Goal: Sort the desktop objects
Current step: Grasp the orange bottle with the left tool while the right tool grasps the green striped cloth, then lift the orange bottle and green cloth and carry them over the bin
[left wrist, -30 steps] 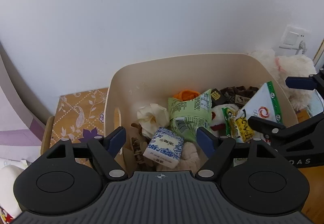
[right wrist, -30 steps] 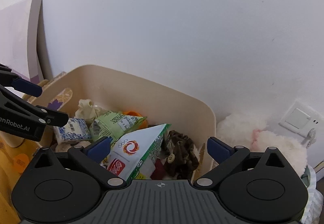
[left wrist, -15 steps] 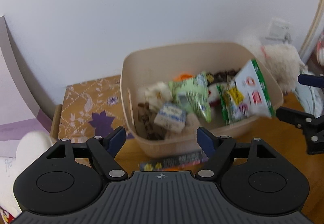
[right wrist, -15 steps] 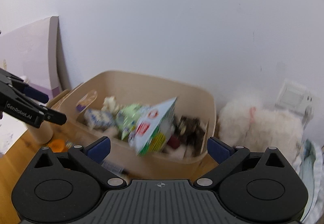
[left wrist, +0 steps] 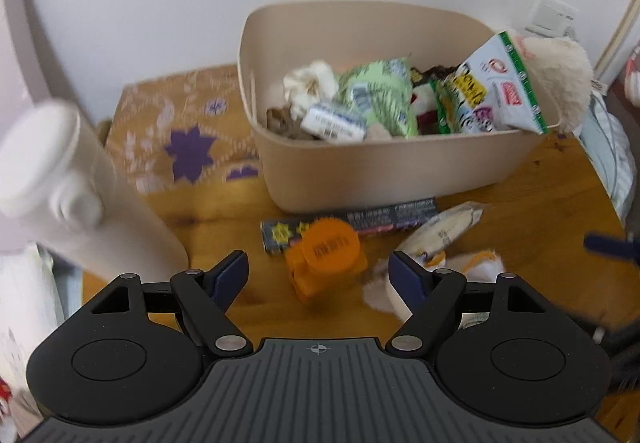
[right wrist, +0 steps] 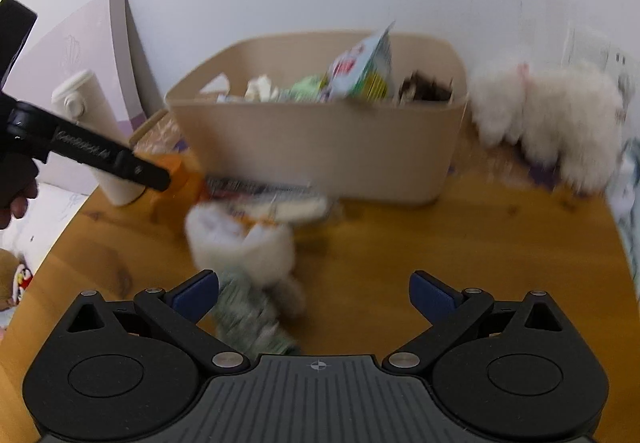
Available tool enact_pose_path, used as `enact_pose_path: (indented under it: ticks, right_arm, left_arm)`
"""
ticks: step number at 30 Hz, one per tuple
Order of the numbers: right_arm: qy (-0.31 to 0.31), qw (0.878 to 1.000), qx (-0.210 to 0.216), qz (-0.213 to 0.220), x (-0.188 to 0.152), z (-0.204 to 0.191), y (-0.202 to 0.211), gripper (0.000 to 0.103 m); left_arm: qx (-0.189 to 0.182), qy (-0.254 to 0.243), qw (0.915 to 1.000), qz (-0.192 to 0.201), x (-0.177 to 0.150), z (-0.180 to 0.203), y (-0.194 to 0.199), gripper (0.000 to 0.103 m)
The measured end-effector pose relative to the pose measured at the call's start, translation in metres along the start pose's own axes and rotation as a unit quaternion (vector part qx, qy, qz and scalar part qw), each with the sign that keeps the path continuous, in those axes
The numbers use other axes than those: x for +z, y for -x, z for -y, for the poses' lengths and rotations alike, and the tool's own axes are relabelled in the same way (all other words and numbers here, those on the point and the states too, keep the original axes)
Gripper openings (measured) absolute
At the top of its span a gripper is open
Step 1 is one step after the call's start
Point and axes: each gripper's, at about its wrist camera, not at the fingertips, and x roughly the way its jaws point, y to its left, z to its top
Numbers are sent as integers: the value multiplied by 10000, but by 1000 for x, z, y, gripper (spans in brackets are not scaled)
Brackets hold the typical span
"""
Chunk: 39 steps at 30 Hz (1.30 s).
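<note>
Now centre left gripper (left wrist: 318, 277), spread wide and empty, over orange bottle (left wrist: 328, 257) lying on table (left wrist: 520, 211) before bin (left wrist: 400, 171); right gripper (right wrist: 314, 295) likewise unclenched; close squarely around cap.

Both claws hang empty with fingers spread wide: the left claw (left wrist: 318, 277), and the right claw (right wrist: 314, 293). The left arm enters the right view from 9 o'clock.

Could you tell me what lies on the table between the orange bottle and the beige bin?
In the left wrist view, a long dark flat packet lies on the wood between the orange bottle and the beige bin, running along the bin's front wall.
</note>
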Motion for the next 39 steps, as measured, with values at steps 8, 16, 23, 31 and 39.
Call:
enact_pose_path:
  ticks: [8,16,23,31,39]
  right_arm:
    - [-108,9990,-26,-423,-17,-19,-27,103]
    - [-282,9948,-287,-931,-23,-21,-56,103]
    - [-272,9913,-707,-1078,-24,-16,-64,103]
    - [-206,9947,-620,-788,-23,-5,-57,69]
    - [-221,9960,-522,-688,-22,10,-51,17]
  left_arm:
    - [279,429,9987,-40,-13,7,-23,79]
    - [402,957,9945,-112,-13,13,-45,79]
    - [589,1304,9896,-125,-11,12,-62,78]
    - [451,1337,9898,-198,-14,4,-68,61]
    - [465,1191,9917,-113,-19,-4,-64,55]
